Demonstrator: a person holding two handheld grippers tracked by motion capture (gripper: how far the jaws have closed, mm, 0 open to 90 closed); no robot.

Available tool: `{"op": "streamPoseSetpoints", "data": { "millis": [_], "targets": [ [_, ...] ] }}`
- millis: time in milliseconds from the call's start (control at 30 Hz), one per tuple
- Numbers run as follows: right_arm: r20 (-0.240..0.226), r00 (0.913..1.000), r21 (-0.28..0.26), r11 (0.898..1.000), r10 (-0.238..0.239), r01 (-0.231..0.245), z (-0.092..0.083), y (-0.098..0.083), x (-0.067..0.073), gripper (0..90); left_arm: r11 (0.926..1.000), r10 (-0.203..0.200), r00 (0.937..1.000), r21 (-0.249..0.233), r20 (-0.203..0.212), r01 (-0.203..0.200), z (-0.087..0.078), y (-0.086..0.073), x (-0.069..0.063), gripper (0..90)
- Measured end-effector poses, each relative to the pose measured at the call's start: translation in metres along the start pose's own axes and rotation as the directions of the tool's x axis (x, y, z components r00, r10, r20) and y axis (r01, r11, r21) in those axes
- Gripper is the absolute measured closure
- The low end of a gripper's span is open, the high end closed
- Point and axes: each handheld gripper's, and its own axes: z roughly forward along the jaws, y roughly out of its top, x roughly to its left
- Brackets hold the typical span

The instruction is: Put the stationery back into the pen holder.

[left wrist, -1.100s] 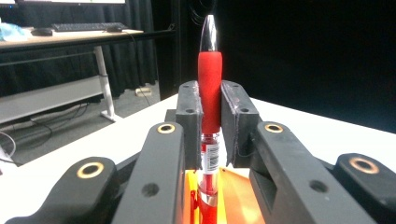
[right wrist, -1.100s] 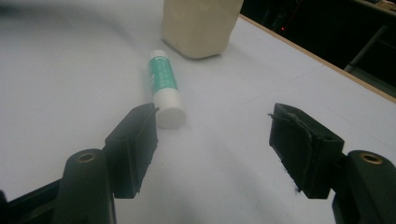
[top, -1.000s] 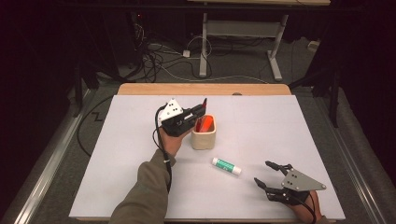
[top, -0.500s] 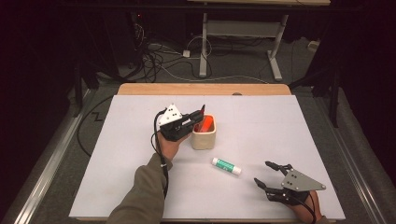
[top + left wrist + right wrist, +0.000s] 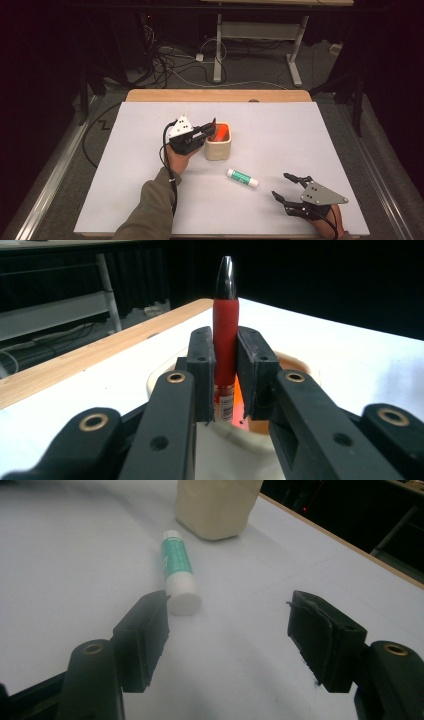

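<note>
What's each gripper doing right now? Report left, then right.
Left gripper: shut on the red marker, over the beige cup.
Right gripper: open, holding nothing; the glue stick lies just ahead of its jaws.

One red marker (image 5: pixel 225 335), one beige cup (image 5: pixel 217 148), one green-and-white glue stick (image 5: pixel 242 178), and two tongs, left (image 5: pixel 210 127) and right (image 5: pixel 285 187), on one table (image 5: pixel 125 165).

The right tongs (image 5: pixel 227 630) stand with their jaws wide apart and bare counter (image 5: pixel 75 560) between them. A green-and-white glue stick (image 5: pixel 179 572) lies flat just beyond the left jaw, its white cap end close to that jaw's tip. Past the stick's far end stands a cream cup (image 5: pixel 217 505). The counter's wooden edge (image 5: pixel 345 540) runs beyond the cup.
</note>
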Motion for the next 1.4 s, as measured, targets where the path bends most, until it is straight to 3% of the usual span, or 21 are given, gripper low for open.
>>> {"op": "streamPoseSetpoints", "data": {
  "millis": [300,400,733,833,1067,1200,1300,1400],
  "targets": [
    [-0.003,1.0000,-0.001,1.000,0.000,0.000,0.000,0.000,0.000,33.5,0.9997,0.026,0.9996,0.004,-0.012,-0.026,-0.009,-0.006,-0.001,70.9],
    [-0.001,1.0000,-0.001,1.000,0.001,-0.001,0.000,0.000,0.000,33.5,0.9998,0.012,0.9999,-0.019,-0.006,-0.012,-0.014,-0.007,-0.002,70.7],
    [-0.003,1.0000,-0.003,1.000,0.005,-0.005,0.000,0.000,0.000,33.6,0.9969,0.077,0.9963,-0.012,-0.037,-0.078,-0.034,-0.011,-0.011,65.9],
    [-0.002,1.0000,-0.004,1.000,0.006,-0.006,0.000,0.000,-0.001,33.6,0.9966,0.078,0.9960,-0.022,-0.042,-0.079,-0.039,-0.014,-0.012,63.5],
    [-0.003,1.0000,-0.002,1.000,0.006,-0.006,0.000,0.000,0.000,33.6,0.9918,0.128,0.9895,0.003,-0.068,-0.128,-0.052,-0.019,-0.018,61.1],
    [-0.005,1.0000,-0.003,1.000,0.005,-0.005,0.000,0.000,0.000,33.8,0.9797,0.192,0.9793,0.070,-0.062,-0.188,-0.058,-0.020,-0.024,53.3],
    [0.000,1.0000,0.005,1.000,-0.003,0.003,0.000,0.000,0.000,34.4,0.9582,0.257,0.9652,0.142,-0.048,-0.248,-0.061,-0.020,-0.029,46.6],
    [-0.002,1.0000,0.004,1.000,-0.002,0.002,0.000,0.001,0.000,34.5,0.9436,0.287,0.9573,0.181,-0.031,-0.277,-0.063,-0.020,-0.035,40.9]
  ]
}}
